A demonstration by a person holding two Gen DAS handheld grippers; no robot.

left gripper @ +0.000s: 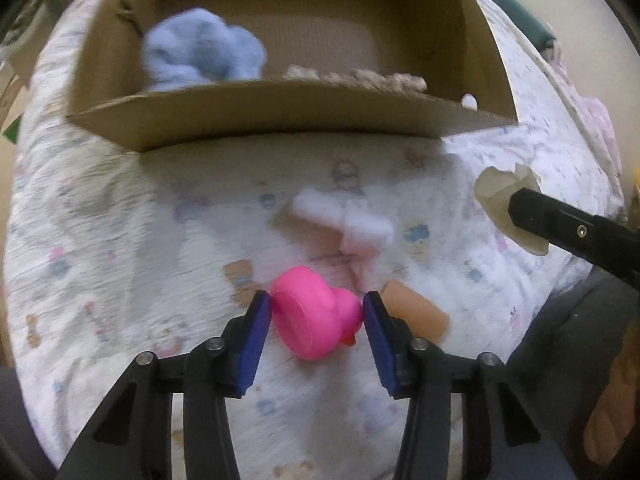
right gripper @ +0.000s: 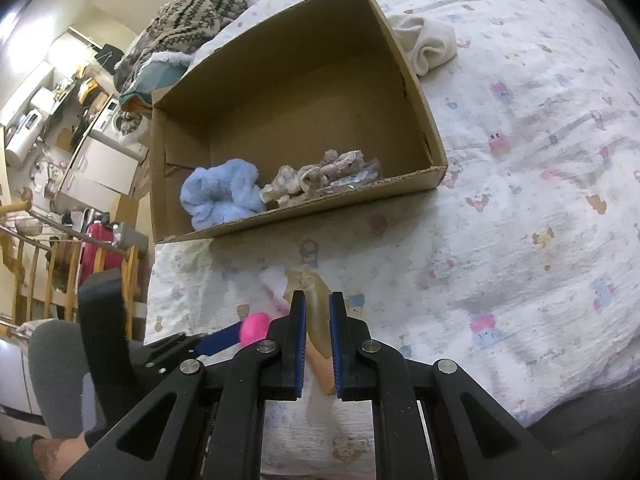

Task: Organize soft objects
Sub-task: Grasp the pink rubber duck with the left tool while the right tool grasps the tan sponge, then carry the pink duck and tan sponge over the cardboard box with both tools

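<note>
Left wrist view: the left gripper sits low at the bottom centre, its 2 blue pads touching either side of a pink rubber duck that lies on the patterned bedsheet; the jaws are at a middling width set by the duck's body, which looks like a grip taken for carrying it to the cardboard box across the upper frame; inside the box a blue fluffy cloth sits at the left and a beige crocheted piece peeks over the near wall; just above the duck lie a white fluffy item and a peach-coloured piece, so any lift should go straight up to avoid dragging them; the box's near wall stands between duck and interior and must be cleared from above; at the right edge the right gripper holds a pale translucent soft piece.

Right wrist view: the right gripper at bottom centre has its pads narrow, pinched on that translucent piece, raised off the sheet, probably ready for the box; the box floor to the right of the blue cloth and beige piece is largely bare, leaving drop room; a cream rolled cloth lies outside the box at the upper right; the duck and left gripper show at the lower left, close beside this one, so the 2 tools have little room between them.
</note>
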